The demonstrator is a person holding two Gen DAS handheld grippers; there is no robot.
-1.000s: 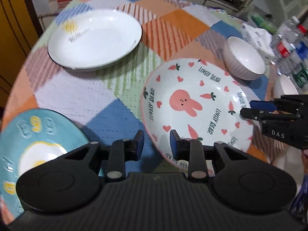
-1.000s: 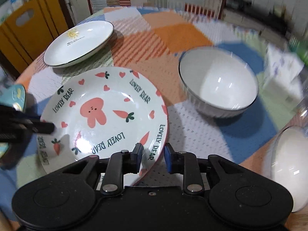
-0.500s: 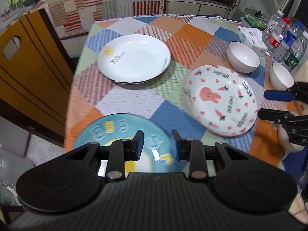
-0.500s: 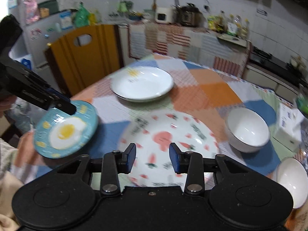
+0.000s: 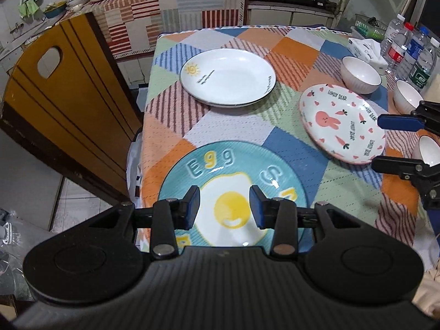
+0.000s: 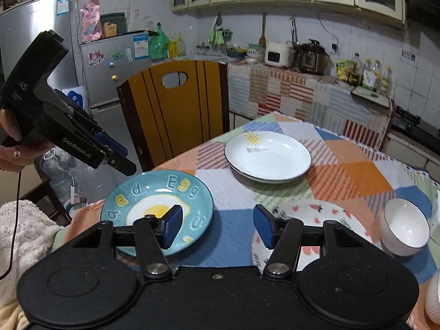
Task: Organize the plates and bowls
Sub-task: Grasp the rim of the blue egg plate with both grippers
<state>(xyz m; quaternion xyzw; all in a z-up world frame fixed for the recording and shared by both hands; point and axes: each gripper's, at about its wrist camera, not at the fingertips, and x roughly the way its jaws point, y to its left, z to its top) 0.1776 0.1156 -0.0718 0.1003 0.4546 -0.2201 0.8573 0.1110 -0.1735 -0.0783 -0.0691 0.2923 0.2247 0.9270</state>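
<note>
A teal egg plate [image 5: 233,192] lies at the table's near edge; it also shows in the right wrist view [image 6: 156,206]. A white sun plate [image 5: 228,78] [image 6: 268,155] sits farther back. A pink bunny plate [image 5: 342,122] [image 6: 310,220] lies to the right. White bowls [image 5: 360,74] [image 5: 407,97] [image 6: 404,225] stand beyond it. My left gripper [image 5: 224,209] is open and empty, raised above the egg plate. My right gripper [image 6: 217,227] is open and empty, raised over the table between the egg plate and the bunny plate.
A wooden chair [image 5: 60,93] stands at the table's left side. Water bottles [image 5: 407,52] and a tissue pack [image 5: 365,48] sit at the far right. Another white bowl [image 5: 427,151] lies by the right edge. The patchwork tablecloth [image 5: 228,126] covers the table.
Both grippers have pulled back and risen away from the bunny plate, and both have opened wider. The left now hangs over the egg plate.
</note>
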